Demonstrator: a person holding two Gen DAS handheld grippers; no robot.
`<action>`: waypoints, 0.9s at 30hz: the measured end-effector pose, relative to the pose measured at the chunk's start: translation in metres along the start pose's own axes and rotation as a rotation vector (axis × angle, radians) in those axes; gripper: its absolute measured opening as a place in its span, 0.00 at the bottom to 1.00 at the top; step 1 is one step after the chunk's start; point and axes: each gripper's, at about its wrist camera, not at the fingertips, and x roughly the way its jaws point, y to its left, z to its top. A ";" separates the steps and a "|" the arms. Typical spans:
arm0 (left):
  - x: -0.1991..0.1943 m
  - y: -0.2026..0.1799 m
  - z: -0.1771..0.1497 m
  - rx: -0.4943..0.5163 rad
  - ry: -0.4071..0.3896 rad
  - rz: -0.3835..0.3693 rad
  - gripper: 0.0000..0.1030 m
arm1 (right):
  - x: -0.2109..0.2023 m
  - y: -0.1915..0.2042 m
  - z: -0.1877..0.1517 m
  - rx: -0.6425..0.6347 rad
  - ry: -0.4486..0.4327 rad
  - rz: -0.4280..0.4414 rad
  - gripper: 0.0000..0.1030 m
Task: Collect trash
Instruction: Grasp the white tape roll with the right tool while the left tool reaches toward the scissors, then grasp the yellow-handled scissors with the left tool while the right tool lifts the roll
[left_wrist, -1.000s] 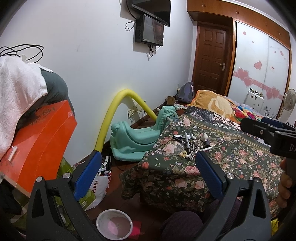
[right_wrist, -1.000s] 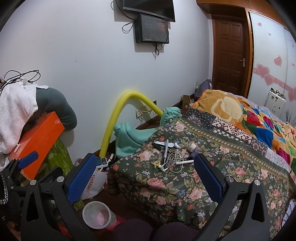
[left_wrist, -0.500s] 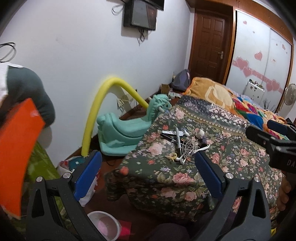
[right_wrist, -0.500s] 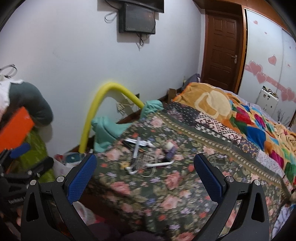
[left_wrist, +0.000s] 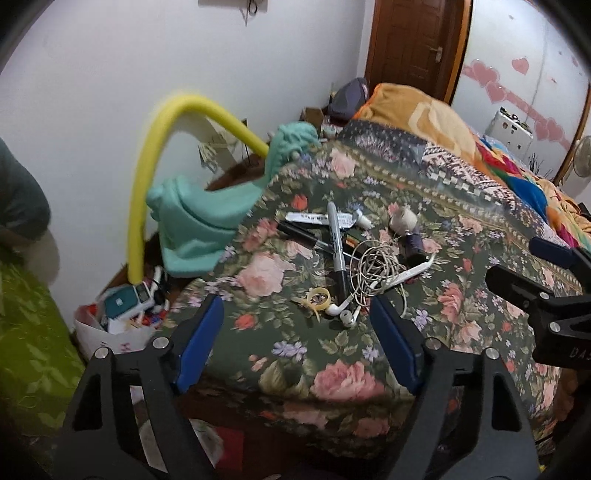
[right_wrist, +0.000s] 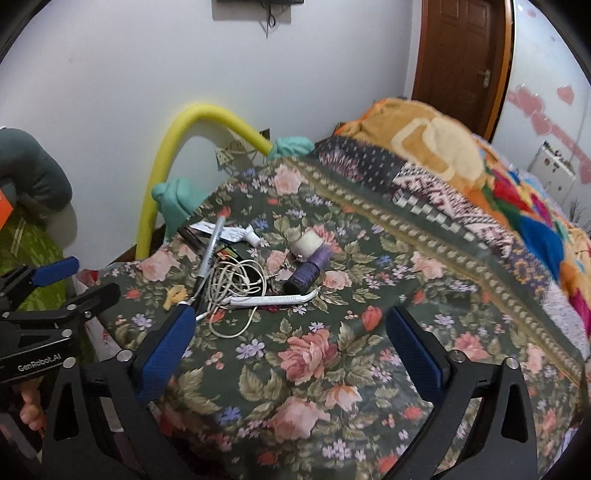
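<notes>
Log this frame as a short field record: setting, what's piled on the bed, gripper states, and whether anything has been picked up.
setting: bedroom, floral bedspread
clutter: tangled white cable, marker, earbuds, purple bottle, white strip
left hand-held gripper: open, empty, short of the pile
right hand-held gripper: open, empty
floor: white bag of items by the wall
picked up: nothing

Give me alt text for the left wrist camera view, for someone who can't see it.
An open left tool hovers over the corner of a floral bedspread littered with a marker, tangled white earphones, a yellow ring and a purple bottle. The right tool enters from the right edge.
</notes>
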 end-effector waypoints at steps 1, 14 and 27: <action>0.006 0.001 0.001 -0.006 0.008 -0.001 0.77 | 0.007 -0.003 0.001 0.004 0.036 0.005 0.94; 0.081 0.024 -0.009 -0.134 0.176 -0.093 0.46 | 0.103 -0.040 0.044 0.084 0.123 0.107 0.63; 0.095 0.014 -0.007 -0.105 0.162 -0.135 0.09 | 0.161 -0.038 0.052 0.135 0.222 0.133 0.33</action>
